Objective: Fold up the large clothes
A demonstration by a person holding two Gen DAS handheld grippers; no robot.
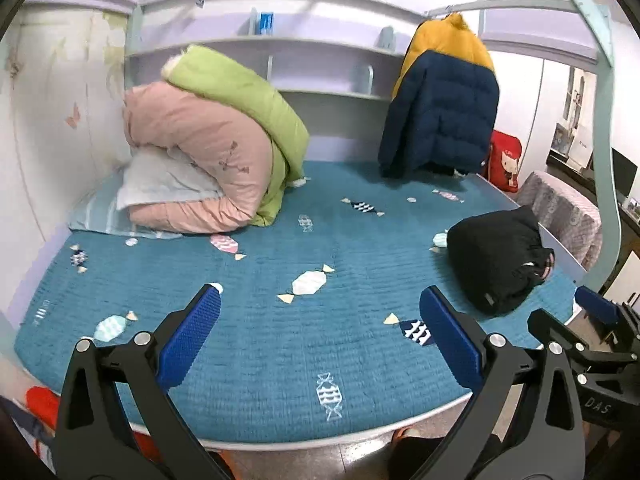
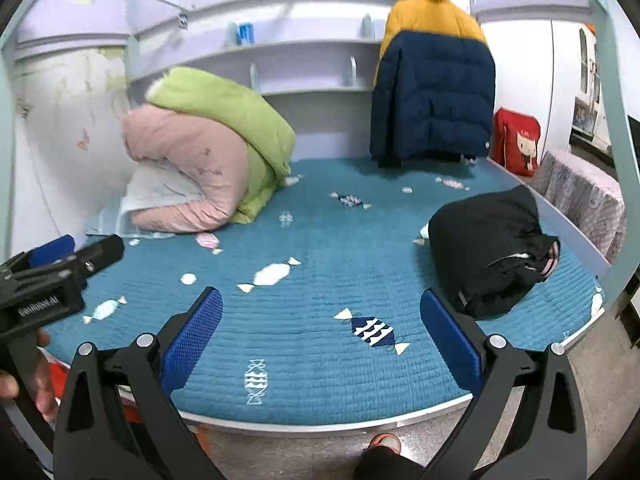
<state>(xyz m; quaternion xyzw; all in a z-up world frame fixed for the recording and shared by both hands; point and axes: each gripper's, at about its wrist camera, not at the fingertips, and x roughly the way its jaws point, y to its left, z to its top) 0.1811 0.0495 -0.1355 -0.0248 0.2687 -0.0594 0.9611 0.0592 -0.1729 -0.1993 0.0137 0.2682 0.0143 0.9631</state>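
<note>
A black garment (image 1: 496,258) lies folded in a compact bundle at the right side of the blue quilted bed (image 1: 260,344); it also shows in the right wrist view (image 2: 486,246). My left gripper (image 1: 320,300) is open and empty, held above the bed's near edge, left of the bundle. My right gripper (image 2: 322,302) is open and empty, also above the near edge. The right gripper's body shows at the right of the left wrist view (image 1: 592,344), and the left gripper's body shows at the left of the right wrist view (image 2: 52,276).
A pile of pink and green duvets (image 1: 216,148) with a pillow sits at the bed's back left. A navy and yellow jacket (image 1: 440,104) hangs at the back right. A red bag (image 2: 516,140) and a covered table (image 2: 584,196) stand right of the bed.
</note>
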